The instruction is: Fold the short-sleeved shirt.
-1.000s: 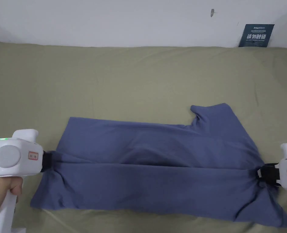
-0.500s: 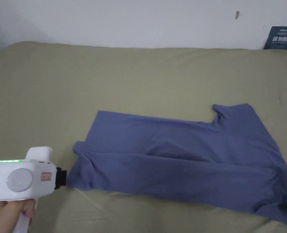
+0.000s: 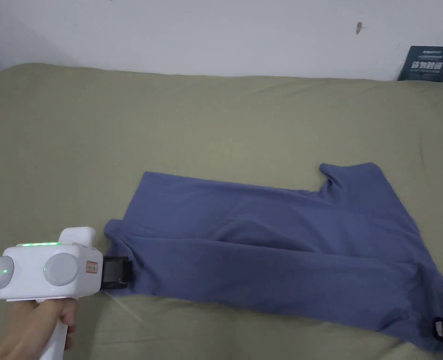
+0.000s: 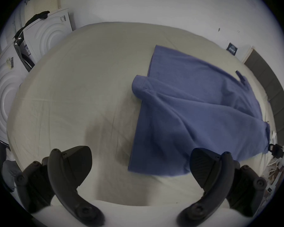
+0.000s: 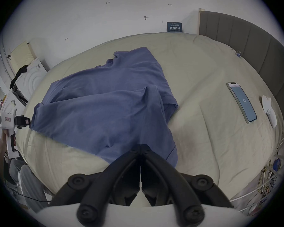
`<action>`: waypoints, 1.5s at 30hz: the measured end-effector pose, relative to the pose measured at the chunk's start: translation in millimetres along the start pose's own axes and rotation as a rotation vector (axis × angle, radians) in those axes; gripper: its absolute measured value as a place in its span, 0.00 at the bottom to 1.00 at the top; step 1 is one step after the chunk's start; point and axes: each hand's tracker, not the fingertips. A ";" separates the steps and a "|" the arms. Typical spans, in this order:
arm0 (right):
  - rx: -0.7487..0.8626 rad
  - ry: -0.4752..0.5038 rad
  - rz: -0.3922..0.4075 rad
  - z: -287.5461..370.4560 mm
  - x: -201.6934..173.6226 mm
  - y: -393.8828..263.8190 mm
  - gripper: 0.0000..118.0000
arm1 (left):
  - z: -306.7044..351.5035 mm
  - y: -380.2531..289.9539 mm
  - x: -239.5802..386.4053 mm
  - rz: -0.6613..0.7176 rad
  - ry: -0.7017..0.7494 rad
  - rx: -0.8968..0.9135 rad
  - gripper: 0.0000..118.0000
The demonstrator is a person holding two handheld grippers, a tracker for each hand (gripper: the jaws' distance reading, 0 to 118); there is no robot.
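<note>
Nearest me, my left gripper (image 3: pixel 122 273) sat just off the hem end of the shirt (image 3: pixel 281 253), jaws spread wide with nothing between them; in the left gripper view only bedsheet lay between the two pads (image 4: pixel 202 166), and the near corner of the cloth lay right by the one pad. My hand (image 3: pixel 33 323) held the white handle low at the near edge of the bed (image 3: pixel 216 122).

My right gripper (image 5: pixel 140 146) was at the other end, by the shoulder and sleeve. Its jaws were drawn together tip to tip at the shirt's edge. The cloth ran up to the tips, but I could not tell whether any of it was pinched between them.

The shirt lay flat across the near half of the bed, stretched sideways, one long side turned over onto the body so a soft ridge ran along its length. The far sleeve (image 3: pixel 351 180) stuck out beyond the fold, toward the wall.

I judged it thin, limp knit: light, with no stiffness, so it would sag and drag wherever it was unsupported and would wrinkle if pulled from one point. It looked neither slippery nor fragile. I judged the sensible holds to be the hemmed edges and corners, where the layers double up, taken at both ends at once so that the fold stayed straight.

Farther off on the right a phone (image 5: pixel 241 104) lay on the sheet, well apart from the shirt.
</note>
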 end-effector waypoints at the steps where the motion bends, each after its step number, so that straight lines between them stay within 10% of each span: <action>1: 0.000 0.001 -0.002 -1.5 0.9 0.8 0.02 | -4.3 0.1 2.7 -0.008 0.017 -0.004 0.97; 3: -0.002 -0.002 -0.002 -7.1 5.0 2.3 0.02 | -7.3 -0.7 7.1 -0.020 0.007 -0.010 0.56; 5: 0.001 -0.001 -0.007 -7.8 9.3 3.9 0.02 | 2.0 -2.4 10.2 -0.021 -0.007 0.006 0.43; 7: 0.000 0.000 -0.011 -11.6 14.5 4.7 0.02 | 6.3 -2.8 12.3 -0.033 -0.036 0.023 0.07; 16: -0.007 0.028 -0.023 -9.9 26.9 2.9 0.02 | 15.3 -2.4 13.5 -0.027 -0.043 0.012 0.05; 17: -0.015 0.028 -0.025 -12.3 29.5 3.0 0.14 | 14.6 -2.4 13.8 -0.025 -0.046 0.008 0.05; 19: 0.004 0.007 -0.074 -12.2 29.7 0.0 0.98 | 13.6 -3.7 14.2 -0.008 -0.051 0.003 0.05; 24: -0.077 -0.011 -0.085 -24.9 27.0 11.7 0.77 | 15.3 -3.7 14.1 -0.003 -0.053 0.004 0.05; 26: -0.079 -0.011 -0.054 -31.4 22.3 -6.2 0.55 | 15.2 -4.1 15.0 -0.003 -0.051 0.003 0.05; 28: -0.058 -0.044 -0.034 -27.7 17.0 -9.2 0.10 | 15.7 -3.6 14.5 -0.007 -0.050 0.002 0.05; 45: -0.023 0.047 0.002 48.9 27.9 -28.3 0.07 | 85.5 -51.2 -1.5 -0.065 -0.036 0.022 0.05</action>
